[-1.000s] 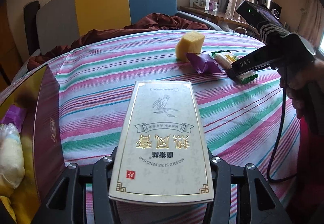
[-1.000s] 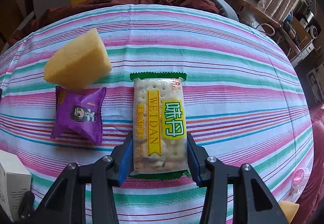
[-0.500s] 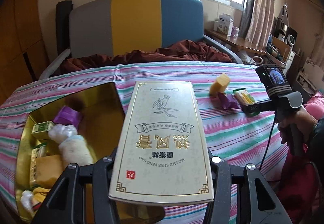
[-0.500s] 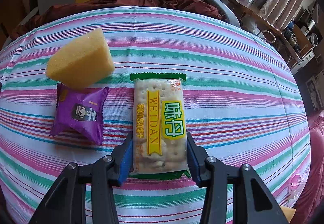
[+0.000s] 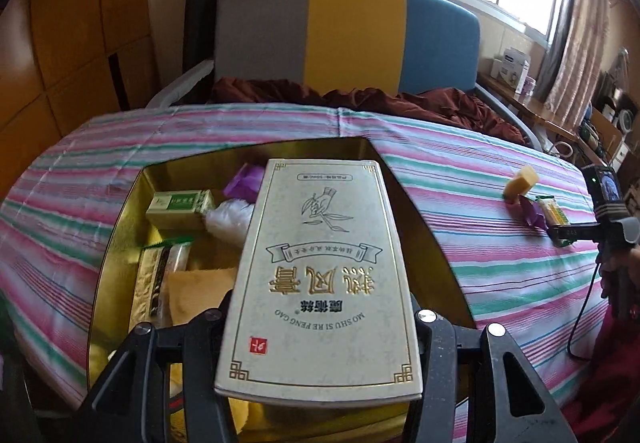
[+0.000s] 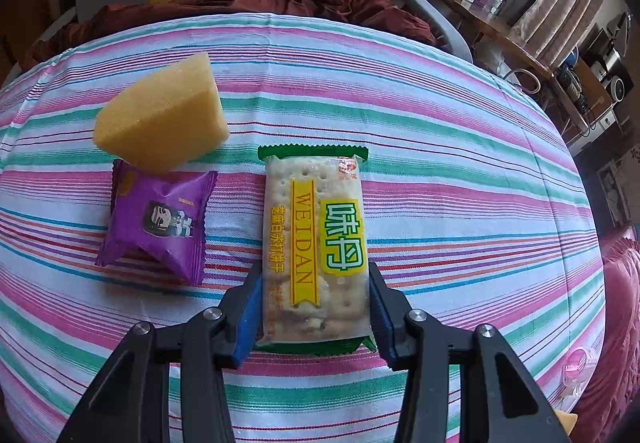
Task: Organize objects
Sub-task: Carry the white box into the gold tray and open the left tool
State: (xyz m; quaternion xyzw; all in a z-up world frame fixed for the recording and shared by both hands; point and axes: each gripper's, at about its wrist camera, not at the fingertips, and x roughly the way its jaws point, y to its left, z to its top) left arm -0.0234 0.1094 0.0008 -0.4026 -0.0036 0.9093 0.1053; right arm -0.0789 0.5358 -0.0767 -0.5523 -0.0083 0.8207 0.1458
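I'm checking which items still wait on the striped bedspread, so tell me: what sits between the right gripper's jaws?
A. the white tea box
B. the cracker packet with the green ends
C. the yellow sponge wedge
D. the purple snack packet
B: in the right wrist view the jaws of the right gripper press both long sides of the cracker packet, while the purple packet and the sponge lie apart from it.

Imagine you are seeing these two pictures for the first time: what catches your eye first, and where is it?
The white box with gold lettering, clamped in the left gripper above the open gold tin. Next, the Weidan cracker packet in the right gripper on the striped cloth, with a yellow sponge wedge and purple snack packet beside it.
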